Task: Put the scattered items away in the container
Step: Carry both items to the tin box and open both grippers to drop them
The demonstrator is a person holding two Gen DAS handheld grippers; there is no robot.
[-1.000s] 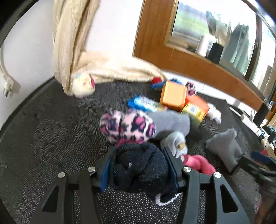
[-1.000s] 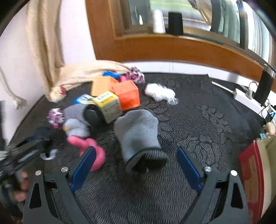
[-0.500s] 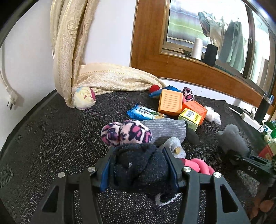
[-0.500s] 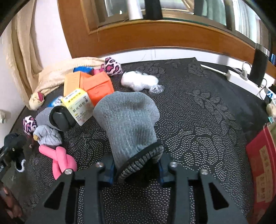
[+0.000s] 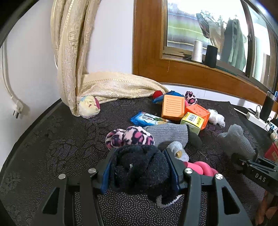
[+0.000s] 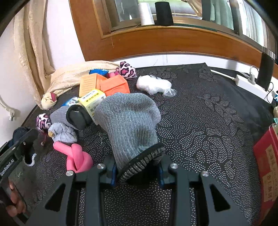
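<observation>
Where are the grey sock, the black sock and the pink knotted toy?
grey sock (image 6: 128, 121), right wrist view, mid-body.
black sock (image 5: 140, 170), left wrist view, centre of bundle.
pink knotted toy (image 6: 78, 157), right wrist view, the knot.

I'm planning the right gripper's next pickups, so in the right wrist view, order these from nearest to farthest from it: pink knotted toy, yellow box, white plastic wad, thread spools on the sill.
1. Pink knotted toy: just left of the right gripper.
2. Yellow box: further ahead, left of centre.
3. White plastic wad: farther back, near centre.
4. Thread spools: on the sill, farthest.
</observation>
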